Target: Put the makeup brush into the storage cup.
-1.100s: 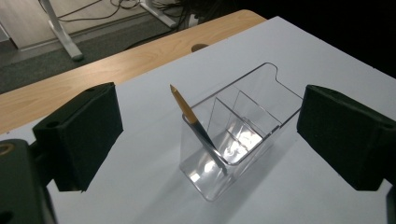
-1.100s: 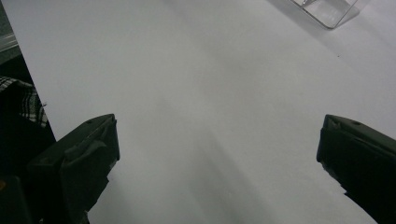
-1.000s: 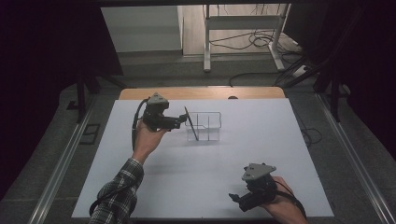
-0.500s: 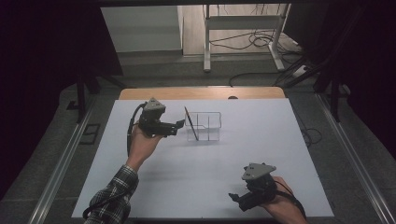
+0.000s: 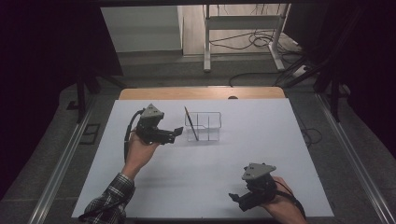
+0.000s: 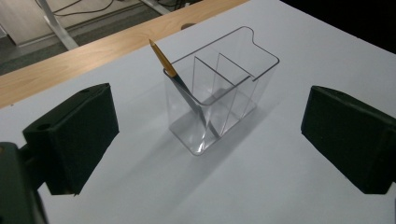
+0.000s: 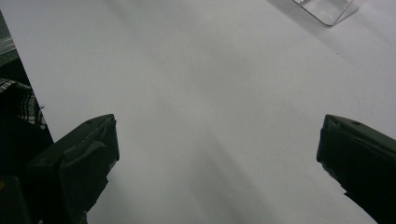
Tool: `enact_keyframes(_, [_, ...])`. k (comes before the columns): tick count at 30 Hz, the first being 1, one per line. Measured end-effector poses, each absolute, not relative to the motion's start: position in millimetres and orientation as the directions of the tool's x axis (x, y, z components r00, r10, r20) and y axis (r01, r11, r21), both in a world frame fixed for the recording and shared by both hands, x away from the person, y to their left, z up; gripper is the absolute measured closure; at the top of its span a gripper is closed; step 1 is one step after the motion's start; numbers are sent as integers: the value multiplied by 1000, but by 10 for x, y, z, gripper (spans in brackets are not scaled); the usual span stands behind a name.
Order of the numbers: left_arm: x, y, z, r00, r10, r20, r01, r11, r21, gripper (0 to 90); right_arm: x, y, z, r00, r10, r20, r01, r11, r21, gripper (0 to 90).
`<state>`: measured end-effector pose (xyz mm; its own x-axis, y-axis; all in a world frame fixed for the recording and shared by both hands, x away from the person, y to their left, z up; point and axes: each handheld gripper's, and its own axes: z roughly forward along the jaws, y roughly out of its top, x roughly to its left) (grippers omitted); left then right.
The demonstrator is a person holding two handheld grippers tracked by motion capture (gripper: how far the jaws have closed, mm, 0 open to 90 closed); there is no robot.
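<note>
We see a clear plastic organizer with three compartments standing upright on the white table, toward the far middle, just before the bare wooden strip at the far edge. A thin brush with an orange-brown handle leans tilted in the end compartment nearest the left gripper. That gripper sits just beside the organizer without touching it, its jaws spread wide and empty. The right gripper rests well apart at the near right edge, jaws likewise wide apart with nothing between them. A plaid sleeve covers the left forearm
</note>
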<state>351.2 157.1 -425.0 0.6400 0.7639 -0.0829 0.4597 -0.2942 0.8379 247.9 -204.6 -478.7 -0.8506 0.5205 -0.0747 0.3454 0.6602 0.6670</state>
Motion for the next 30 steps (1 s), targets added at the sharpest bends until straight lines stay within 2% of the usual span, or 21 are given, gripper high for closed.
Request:
enact_keyframes(21, [3240, 1666, -4298, 649, 758, -65, 454, -317, 833, 37, 2479, -2053, -4766, -846, 529, -67, 349, 643, 681, 0])
enact_keyframes(30, [3125, 1726, -4326, 643, 761, -85, 460, -295, 838, 36, 2476, -2052, -4764, -845, 530, -65, 349, 641, 683, 0])
